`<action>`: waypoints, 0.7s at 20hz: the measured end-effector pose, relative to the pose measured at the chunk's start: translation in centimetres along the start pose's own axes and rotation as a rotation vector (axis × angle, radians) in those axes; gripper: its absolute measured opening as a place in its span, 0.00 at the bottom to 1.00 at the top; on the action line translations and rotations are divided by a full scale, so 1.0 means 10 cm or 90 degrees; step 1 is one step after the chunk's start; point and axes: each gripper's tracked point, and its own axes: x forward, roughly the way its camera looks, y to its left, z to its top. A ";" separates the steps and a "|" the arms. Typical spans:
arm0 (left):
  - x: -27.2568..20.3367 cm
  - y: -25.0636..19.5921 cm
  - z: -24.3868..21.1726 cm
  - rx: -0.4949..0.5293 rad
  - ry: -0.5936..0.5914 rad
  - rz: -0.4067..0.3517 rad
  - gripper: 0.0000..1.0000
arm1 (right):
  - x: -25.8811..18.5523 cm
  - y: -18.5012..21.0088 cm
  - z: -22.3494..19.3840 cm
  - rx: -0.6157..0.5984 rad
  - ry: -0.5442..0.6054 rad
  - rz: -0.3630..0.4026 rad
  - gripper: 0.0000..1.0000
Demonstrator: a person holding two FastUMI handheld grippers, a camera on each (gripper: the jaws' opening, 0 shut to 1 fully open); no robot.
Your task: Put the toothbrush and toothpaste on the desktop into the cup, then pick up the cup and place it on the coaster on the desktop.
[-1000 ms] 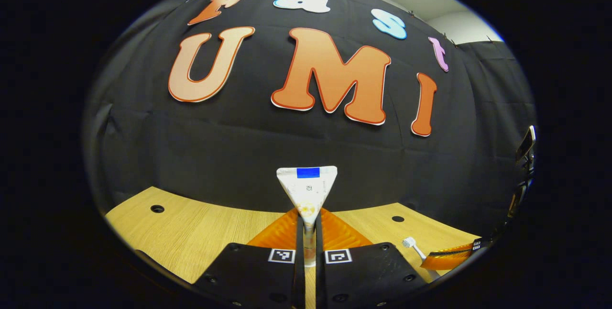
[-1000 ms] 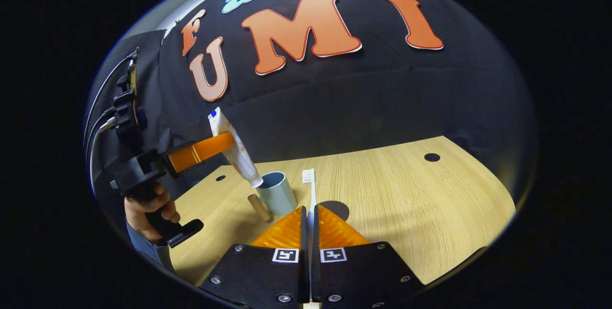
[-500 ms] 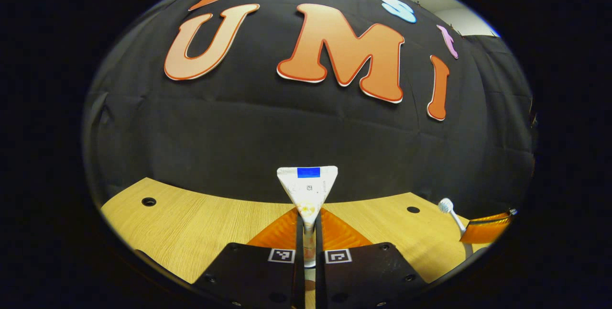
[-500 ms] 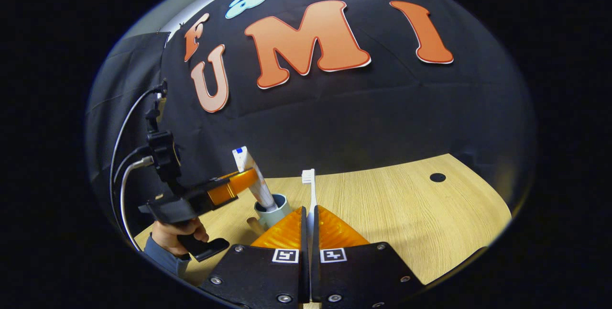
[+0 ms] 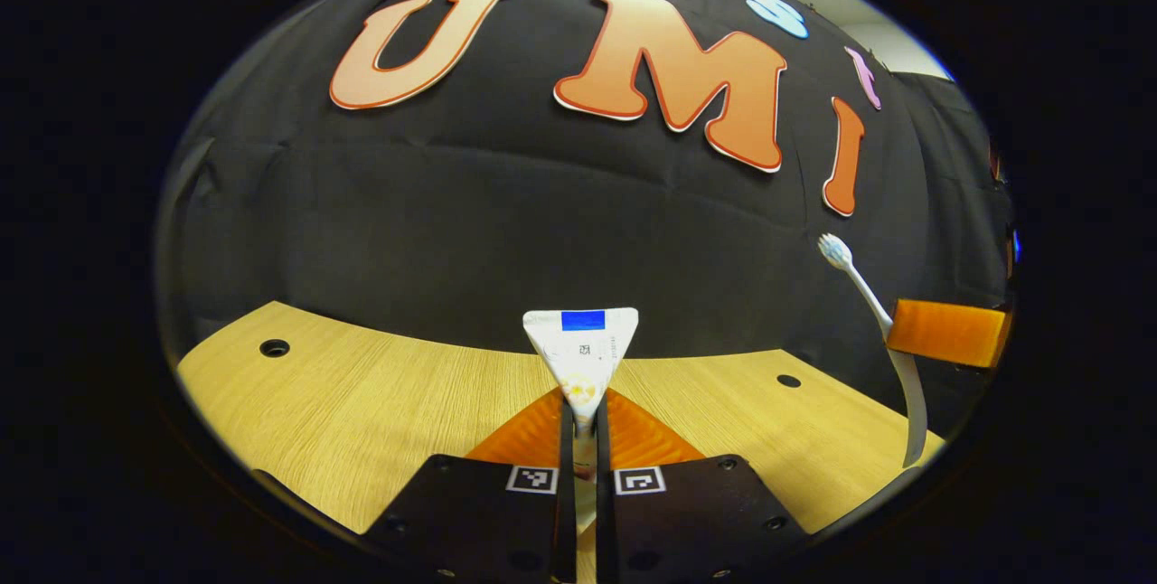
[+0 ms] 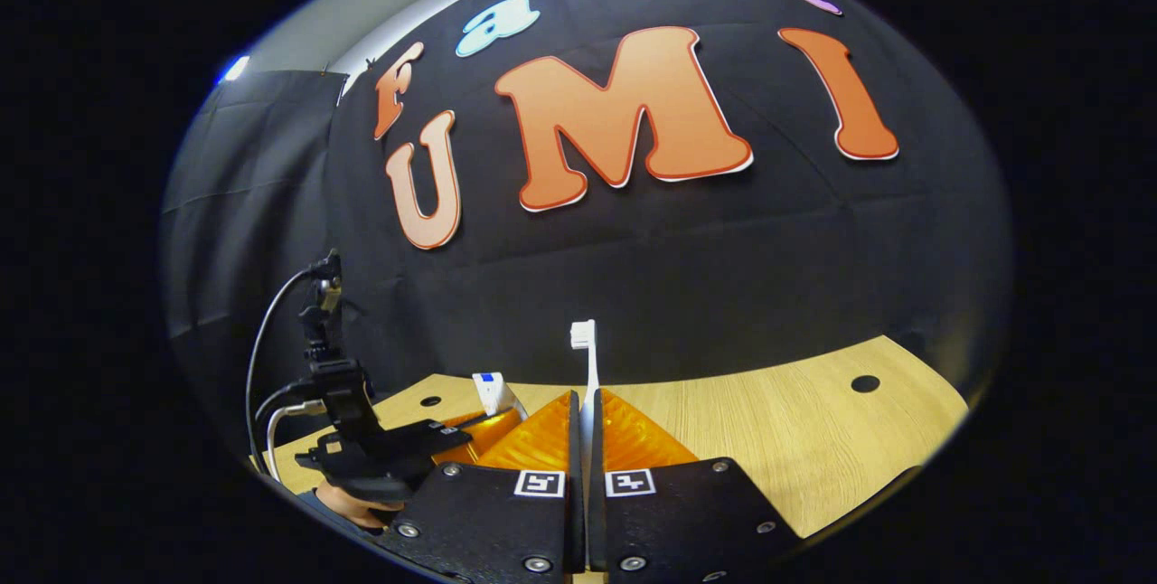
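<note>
Holding the toothpaste [image 5: 581, 351] upright by its lower end, my left gripper [image 5: 578, 426] had both fingers pinched flat on the tube, its crimped flat end pointing up in front of the camera; I judged that hold was meant to send the cap end down first into the cup, which I could not make out in either view at that moment. In the right gripper view, that left gripper [image 6: 470, 430] sat low beside my right one, near the desktop [image 6: 795, 439], with the tube's top [image 6: 493, 390] showing just above it, so the toothpaste was probably at or inside the cup, though I could not confirm that. My right gripper [image 6: 583, 412] was clamped on the toothbrush [image 6: 587, 367], bristle head up and handle down. From the left gripper view the toothbrush [image 5: 872, 304] hung tilted well above the wood, with the right gripper's fingers [image 5: 945, 334] closed across its stem. I reckoned it was raised there to wait clear until the tube was released. The coaster was not something I could locate.
</note>
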 end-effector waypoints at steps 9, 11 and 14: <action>-0.23 0.01 0.02 0.010 -0.012 -0.020 0.65 | 0.50 0.30 0.08 0.008 -0.067 0.029 0.02; -0.32 0.07 0.13 0.019 -0.030 -0.013 0.83 | 0.58 0.31 0.10 0.019 -0.083 0.031 0.02; -0.50 0.18 0.27 0.027 -0.054 0.005 0.95 | 0.68 0.34 0.16 0.046 -0.115 0.044 0.02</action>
